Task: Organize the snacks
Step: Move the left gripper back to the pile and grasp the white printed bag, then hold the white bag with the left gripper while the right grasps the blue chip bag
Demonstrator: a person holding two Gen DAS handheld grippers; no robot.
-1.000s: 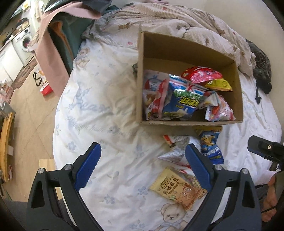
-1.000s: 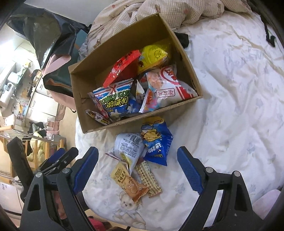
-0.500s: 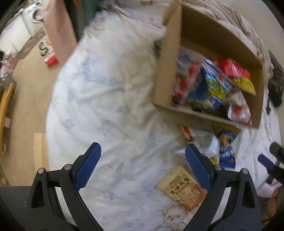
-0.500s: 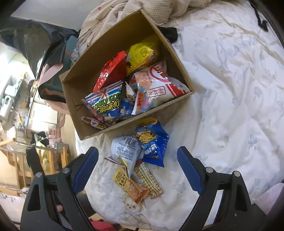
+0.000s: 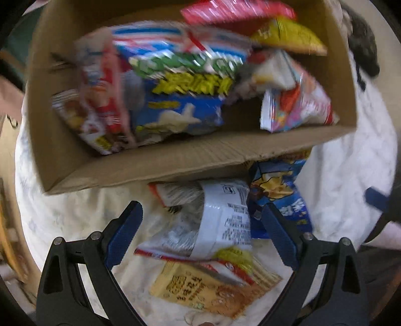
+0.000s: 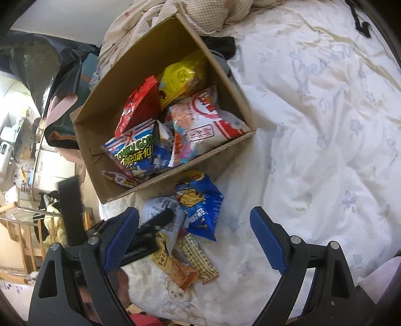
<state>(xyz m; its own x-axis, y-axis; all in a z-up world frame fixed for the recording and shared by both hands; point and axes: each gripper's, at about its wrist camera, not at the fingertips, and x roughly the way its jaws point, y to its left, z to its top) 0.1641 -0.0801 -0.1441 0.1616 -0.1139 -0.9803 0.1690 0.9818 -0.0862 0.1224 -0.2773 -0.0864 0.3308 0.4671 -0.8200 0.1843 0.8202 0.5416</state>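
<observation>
Left claw (image 5: pixel 201 229): jaws spread wide, nothing held; since a second ago it has come down close over the loose packets, which then lay further ahead of it
Left view: blurred by motion; the box now fills the upper frame, where earlier the bed sheet took most of it
Right claw (image 6: pixel 194 234): jaws wide apart, empty; it sits at much the same height over the bed as half a second ago
Cardboard box (image 6: pixel 105 140): open-topped, on the bed, unmoved; holds a blue-and-white crisp bag (image 6: pixel 136 156), a red packet (image 6: pixel 139 105), a yellow packet (image 6: pixel 179 77) and a white-and-red bag (image 6: pixel 203 124), all as before
Loose snacks: four packets on the bed sheet (image 6: pixel 325 140) just in front of the box's near wall, positions unchanged
Silver-white packet (image 5: pixel 220 223): lies between the left claw's fingers in the left view, not gripped
Blue packet (image 6: pixel 200 203): beside the silver-white one, its top edge touching the box wall
Tan biscuit packet (image 5: pixel 208 288): nearest the bed edge, partly under the silver-white packet
Striped wafer packet (image 6: pixel 199 258): beside the tan one, angled
Left claw seen from the right view: a dark finger now reaches over the silver-white packet; earlier it stood off to the left
Quilt (image 6: pixel 200 15): bunched behind the box
</observation>
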